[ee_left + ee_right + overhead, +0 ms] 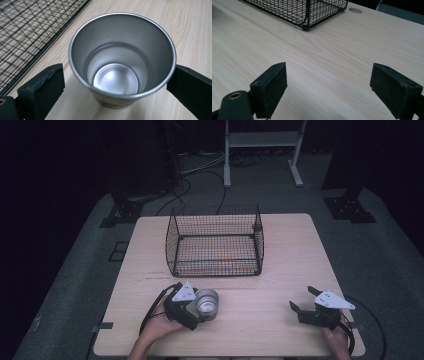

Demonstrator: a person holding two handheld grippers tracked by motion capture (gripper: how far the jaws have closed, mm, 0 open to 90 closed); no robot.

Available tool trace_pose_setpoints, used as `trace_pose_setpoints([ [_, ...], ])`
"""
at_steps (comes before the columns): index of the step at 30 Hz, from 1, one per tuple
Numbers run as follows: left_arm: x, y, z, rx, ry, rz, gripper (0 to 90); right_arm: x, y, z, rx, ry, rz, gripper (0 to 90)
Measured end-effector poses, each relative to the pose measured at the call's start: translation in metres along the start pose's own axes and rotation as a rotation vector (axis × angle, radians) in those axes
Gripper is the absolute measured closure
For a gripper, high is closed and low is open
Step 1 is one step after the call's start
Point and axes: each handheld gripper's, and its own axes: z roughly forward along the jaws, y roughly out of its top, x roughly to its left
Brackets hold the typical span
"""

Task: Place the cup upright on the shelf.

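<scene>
A shiny steel cup (pixel 206 302) stands upright and empty on the wooden table (pixel 285 265), near its front left. My left gripper (pixel 205 309) straddles it. In the left gripper view the cup (pixel 117 82) sits between the two black pads, with a gap of table showing beside the left pad (pixel 42 87), so the jaws are open around it. My right gripper (pixel 301 297) rests near the front right of the table, held by a hand. Its jaws (pixel 329 82) stand wide open over bare wood with nothing between them.
A black wire basket (pixel 220 267) stands empty at the middle back of the table, just beyond the cup. Its mesh wall (pixel 25 30) lies close to the left gripper's left side, and its corner (pixel 305 15) shows ahead of the right gripper.
</scene>
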Motion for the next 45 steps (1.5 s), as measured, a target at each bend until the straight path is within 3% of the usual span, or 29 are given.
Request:
trace_pose_setpoints([
  [4,0.001,0.004,0.005,0.023,-0.016,-0.001,0.8,0.000,0.000,0.000,0.000,0.000,-0.002,13.5],
  [11,0.003,0.009,0.009,0.038,-0.052,0.002,11.2,0.000,0.000,0.000,-0.001,0.002,0.000,13.4],
  [17,0.003,0.012,0.010,0.049,-0.058,0.014,17.6,0.000,0.000,0.000,-0.004,0.003,0.003,13.4],
  [29,0.002,0.020,0.007,0.031,-0.042,0.025,17.8,-0.001,0.000,0.000,-0.005,0.003,0.005,13.5],
  [31,0.005,0.024,0.003,0.022,-0.021,0.024,17.8,-0.001,0.000,0.000,-0.005,0.002,0.006,13.4],
  [37,0.010,0.032,-0.003,0.006,-0.022,0.011,17.9,-0.001,0.000,0.000,-0.005,0.001,0.006,13.4],
  [45,0.015,0.048,-0.012,-0.011,-0.006,0.027,17.9,0.000,0.000,0.000,-0.004,-0.001,0.003,13.5],
])
